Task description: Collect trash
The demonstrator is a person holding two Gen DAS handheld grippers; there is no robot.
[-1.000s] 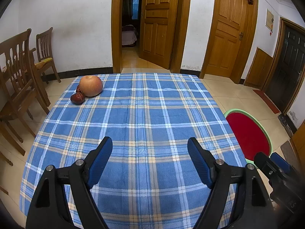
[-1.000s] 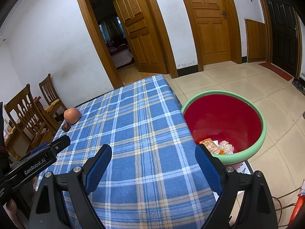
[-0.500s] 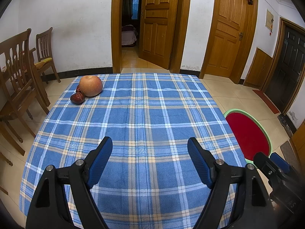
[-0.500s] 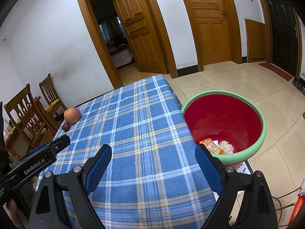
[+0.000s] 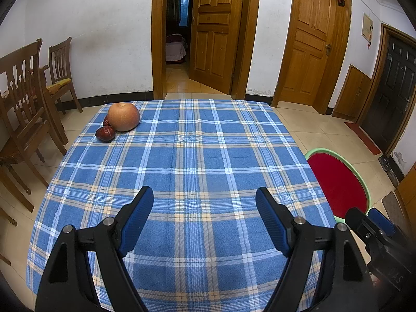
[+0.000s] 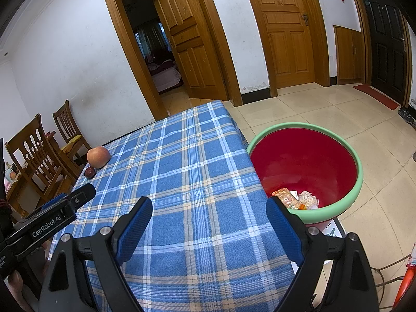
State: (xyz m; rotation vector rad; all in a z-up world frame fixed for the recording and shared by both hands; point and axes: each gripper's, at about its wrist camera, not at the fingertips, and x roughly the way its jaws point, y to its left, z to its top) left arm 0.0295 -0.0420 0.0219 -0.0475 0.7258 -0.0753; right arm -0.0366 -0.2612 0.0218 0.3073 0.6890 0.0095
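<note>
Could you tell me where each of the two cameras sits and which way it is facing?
Left wrist: on the left gripper, looking down across the blue plaid tablecloth toward an open doorway; its open fingers show.
Right wrist: on the right gripper, angled toward the red basin holding wrappers; its open fingers show.
Shared: tablecloth, apple, basin, each other's gripper.

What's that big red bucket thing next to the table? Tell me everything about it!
The red basin is a big round tub that looks like plastic, red inside with a pale green rim. It stands upright on the tiled floor, close beside the table's right edge. At its bottom lie a few wrappers and a crumpled scrap. Neither gripper touches it.
</note>
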